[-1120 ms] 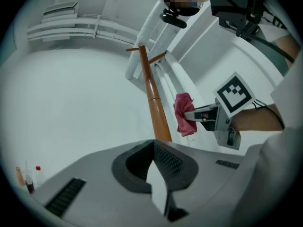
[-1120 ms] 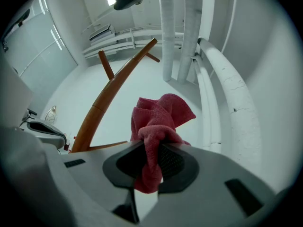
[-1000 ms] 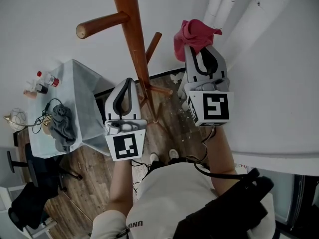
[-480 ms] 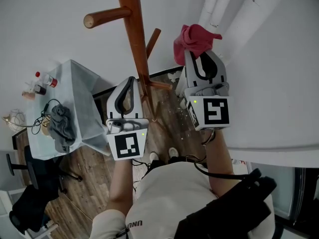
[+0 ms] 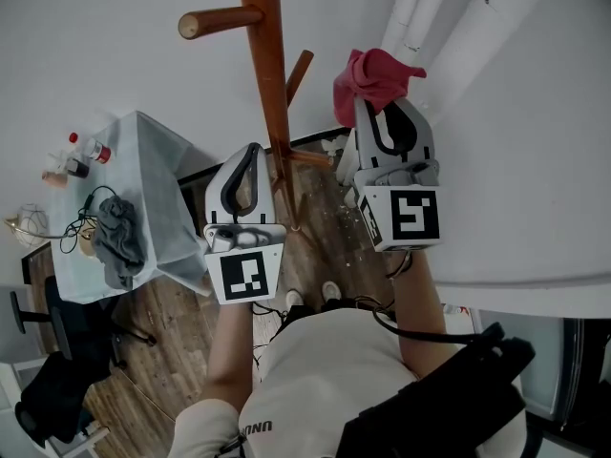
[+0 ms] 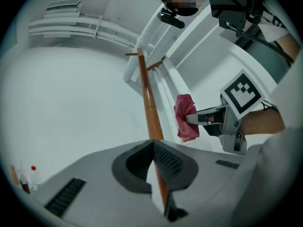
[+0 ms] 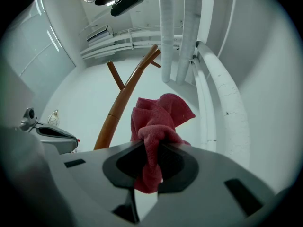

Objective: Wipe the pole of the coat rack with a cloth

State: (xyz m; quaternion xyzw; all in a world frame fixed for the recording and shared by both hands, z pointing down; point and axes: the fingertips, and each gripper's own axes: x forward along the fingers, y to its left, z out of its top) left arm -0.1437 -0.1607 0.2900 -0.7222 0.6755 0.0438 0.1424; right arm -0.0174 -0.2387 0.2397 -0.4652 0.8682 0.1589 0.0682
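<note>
Shift: brown wooden coat-rack pole now further right in head view.
Left claw: clenched, empty, pole just beyond its tips.
Right claw: grasping crumpled red cloth, pole to its left.

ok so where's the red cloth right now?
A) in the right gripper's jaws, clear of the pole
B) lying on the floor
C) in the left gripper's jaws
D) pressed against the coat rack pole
A: the red cloth is clamped in the jaws of the right gripper, and white wall shows between it and the pole.
</note>
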